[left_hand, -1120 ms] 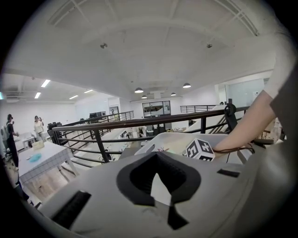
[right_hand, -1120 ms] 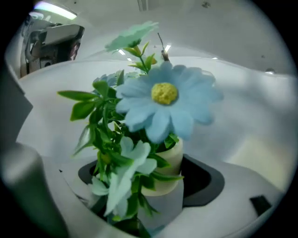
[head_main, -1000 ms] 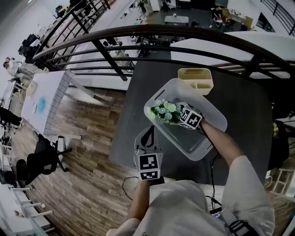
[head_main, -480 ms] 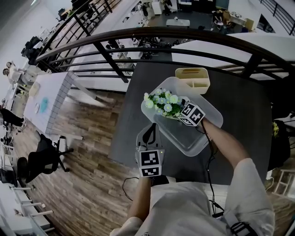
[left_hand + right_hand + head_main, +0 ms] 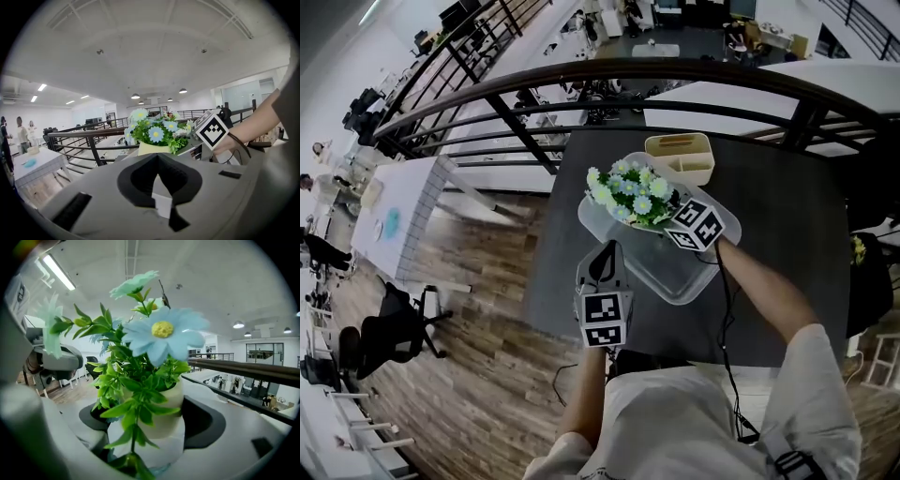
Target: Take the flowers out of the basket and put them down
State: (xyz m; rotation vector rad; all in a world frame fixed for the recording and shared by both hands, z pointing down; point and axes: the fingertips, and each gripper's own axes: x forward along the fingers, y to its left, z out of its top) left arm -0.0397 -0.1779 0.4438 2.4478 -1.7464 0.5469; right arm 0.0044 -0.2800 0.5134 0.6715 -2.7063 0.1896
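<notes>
A bunch of blue and white artificial flowers (image 5: 630, 190) in a small cream pot (image 5: 161, 414) hangs above the far left end of the translucent white basket (image 5: 675, 272). My right gripper (image 5: 664, 214) is shut on the pot, which sits between its jaws in the right gripper view (image 5: 150, 430), with leaves spilling over the front. My left gripper (image 5: 604, 272) hovers by the basket's near left side, shut with nothing between its jaws (image 5: 158, 161). From the left gripper view the flowers (image 5: 154, 132) and the right gripper's marker cube (image 5: 214, 132) stand just ahead.
The basket lies on a dark grey table (image 5: 787, 234). A cream compartment box (image 5: 680, 156) stands behind the basket at the table's far edge. A dark curved railing (image 5: 581, 80) runs beyond the table. The wood floor (image 5: 478, 281) lies to the left.
My right gripper has lifted the potted flowers up out of the basket and tilted them more upright. The left gripper has shifted slightly beside the basket.
</notes>
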